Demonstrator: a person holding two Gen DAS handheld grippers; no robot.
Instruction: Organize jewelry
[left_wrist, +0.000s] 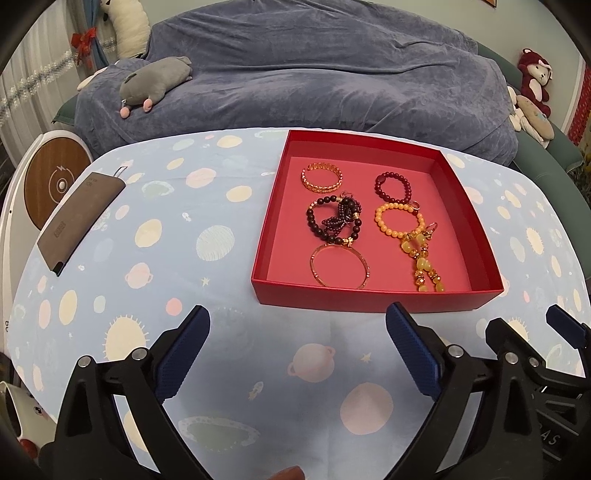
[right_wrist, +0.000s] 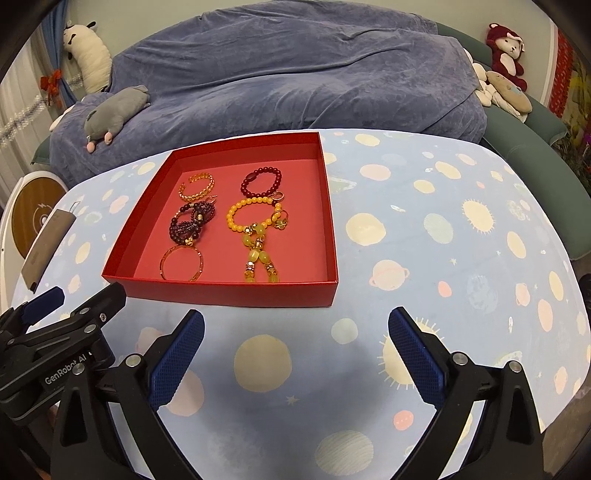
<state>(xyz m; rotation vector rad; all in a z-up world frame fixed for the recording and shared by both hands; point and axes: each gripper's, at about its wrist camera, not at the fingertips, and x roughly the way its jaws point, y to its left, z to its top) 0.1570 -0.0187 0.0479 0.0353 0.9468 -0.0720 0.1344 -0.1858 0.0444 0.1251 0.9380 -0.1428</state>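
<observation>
A red box (left_wrist: 369, 297) (right_wrist: 229, 293) sits on the planet-print tablecloth and holds several bracelets: a gold cuff (left_wrist: 322, 178), a dark red bead bracelet (left_wrist: 393, 186), a dark bead bracelet with a tassel (left_wrist: 334, 220), a yellow bead bracelet with a pendant (left_wrist: 400, 221) (right_wrist: 251, 218), and a thin gold bangle (left_wrist: 340, 266) (right_wrist: 182, 264). My left gripper (left_wrist: 297, 347) is open and empty, just in front of the box. My right gripper (right_wrist: 295, 349) is open and empty, in front of the box's right corner. Each gripper shows at the edge of the other's view.
A brown flat case (left_wrist: 79, 218) lies on the table at the left. A round wooden-topped device (left_wrist: 55, 181) stands beyond the left edge. A sofa under a blue cover (left_wrist: 314, 74) with plush toys (left_wrist: 155, 83) is behind the table.
</observation>
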